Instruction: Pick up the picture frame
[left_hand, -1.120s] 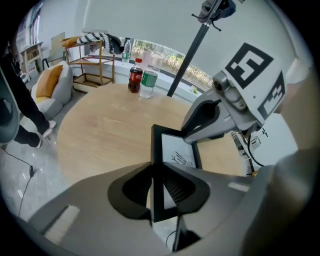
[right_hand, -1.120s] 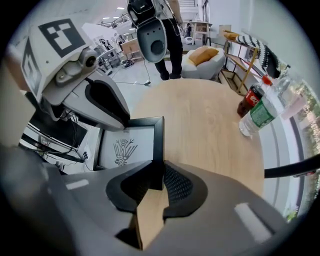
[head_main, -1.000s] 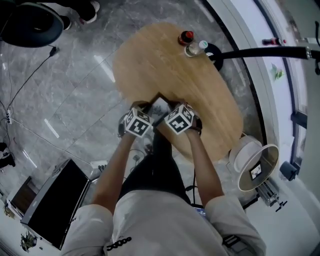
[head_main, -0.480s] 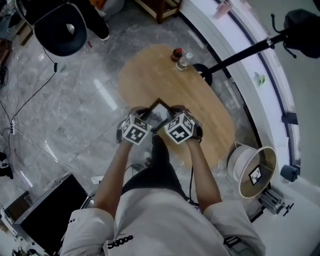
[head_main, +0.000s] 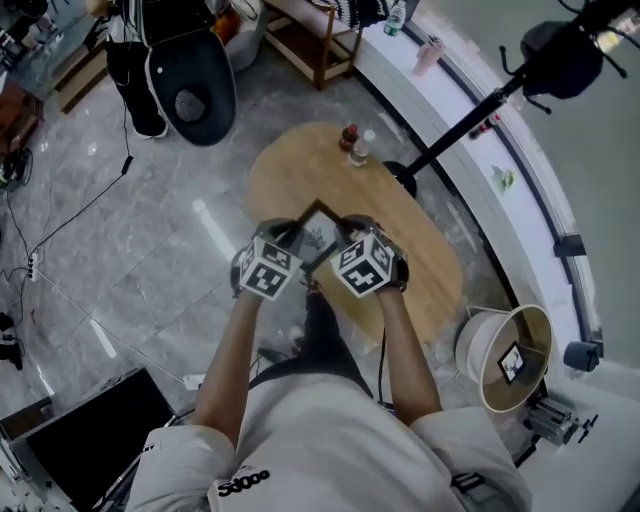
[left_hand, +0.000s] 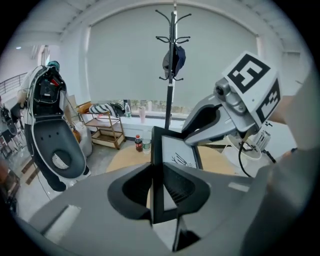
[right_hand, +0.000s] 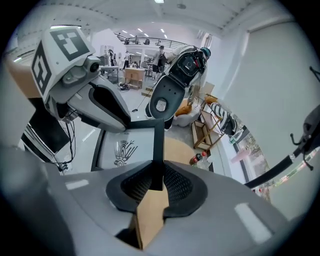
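Note:
The picture frame (head_main: 318, 226), black-edged with a white print of a line drawing, hangs in the air over the near end of the oval wooden table (head_main: 410, 235). My left gripper (head_main: 288, 238) is shut on its left edge and my right gripper (head_main: 346, 232) on its right edge. In the left gripper view the frame (left_hand: 176, 151) stands edge-on between the jaws of my left gripper (left_hand: 158, 192), with the right gripper (left_hand: 192, 136) clamped on its far side. In the right gripper view the frame (right_hand: 126, 148) runs between the pads of my right gripper (right_hand: 155, 181), and the left gripper (right_hand: 131, 125) bites its opposite side.
A red-capped bottle (head_main: 348, 136) and a clear bottle (head_main: 364, 147) stand at the table's far end. A black coat stand (head_main: 470, 115) rises beside the table. A dark chair (head_main: 190, 85) sits at the back left, a round white drum (head_main: 505, 345) at the right, a dark screen (head_main: 90, 440) on the floor.
Both grippers have risen together with the frame held between them, lifting it from the table's near edge. The table and floor now look smaller and farther below.

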